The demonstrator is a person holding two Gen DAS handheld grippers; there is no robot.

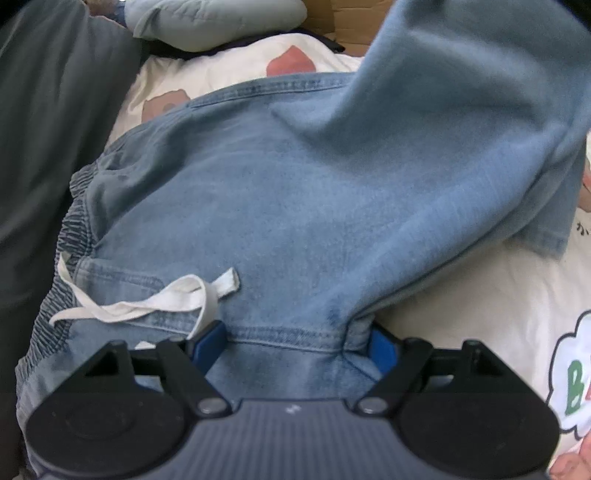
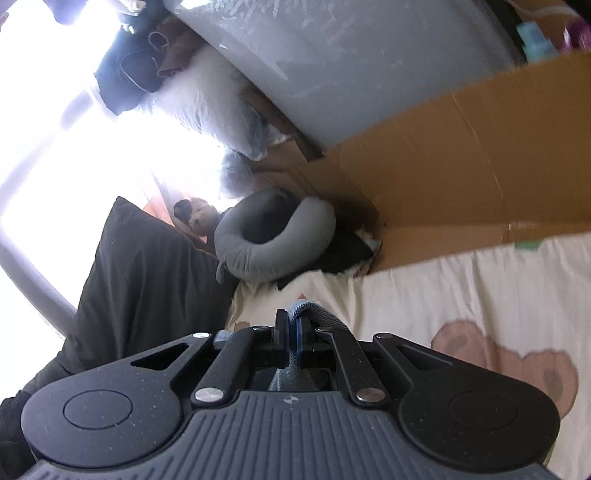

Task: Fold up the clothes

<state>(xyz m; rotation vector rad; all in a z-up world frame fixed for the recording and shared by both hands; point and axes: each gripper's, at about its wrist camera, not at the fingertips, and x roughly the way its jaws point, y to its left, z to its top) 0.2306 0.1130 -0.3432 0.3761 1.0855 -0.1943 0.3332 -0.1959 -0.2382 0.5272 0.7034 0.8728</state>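
**Operator:** White bedding (image 1: 461,314) with cartoon bear prints fills my left wrist view, and the denim shorts (image 1: 258,206) lie spread across it. A dark grey cushion (image 1: 44,147) sits along the left edge, with a pale grey pillow (image 1: 214,22) at the far side.

**Observer:** Where are the shorts against your left fingers?

**Operator:** My left gripper (image 1: 297,341) is spread wide. A stitched seam of the denim stretches across the gap, and the cloth drapes over both blue pads (image 1: 211,341). I can't tell whether they truly grip the fabric. The white drawstring (image 1: 155,299) trails just left of the near pad, its loop touching it. The elastic waistband (image 1: 70,221) is bunched at the left.

**Observer:** And the right side?

**Operator:** One leg of the shorts rises out of the top right of the left view, blurred. In my right wrist view the right gripper (image 2: 294,332) is clenched on a fold of the same blue denim (image 2: 301,308), which pokes out just beyond the fingertips and runs back between them toward the camera.

**Observer:** What lies past it?

**Operator:** Bear-print bedding on the right, a cardboard box (image 2: 461,166) at the far right, a grey ring-shaped cushion (image 2: 273,240) in the middle, and a bright window (image 2: 74,147) on the left.
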